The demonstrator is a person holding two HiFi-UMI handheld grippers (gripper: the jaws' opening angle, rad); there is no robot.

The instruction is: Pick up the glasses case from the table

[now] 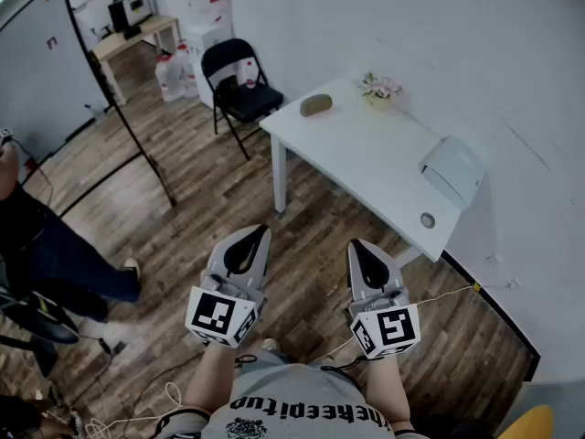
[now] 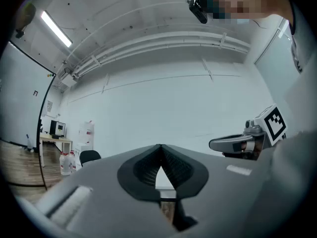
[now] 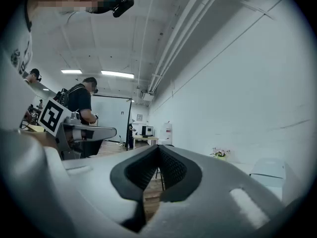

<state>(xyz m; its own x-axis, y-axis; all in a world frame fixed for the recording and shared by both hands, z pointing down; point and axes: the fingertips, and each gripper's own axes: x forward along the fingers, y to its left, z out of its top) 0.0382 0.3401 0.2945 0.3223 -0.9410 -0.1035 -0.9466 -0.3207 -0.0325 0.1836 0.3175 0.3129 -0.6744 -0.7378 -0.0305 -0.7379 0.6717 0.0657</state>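
An olive-brown glasses case lies on the far left corner of the white table, well ahead of both grippers. My left gripper is held level over the wooden floor, shut with nothing between its jaws; its own view shows the tips meeting. My right gripper hangs beside it, nearer the table's front edge, shut and empty too, tips touching in its own view. The case is hidden in both gripper views.
On the table stand a small flower pot, a white box-like device and a small round object. A black folding chair stands left of the table. A black stand pole and a person are at left.
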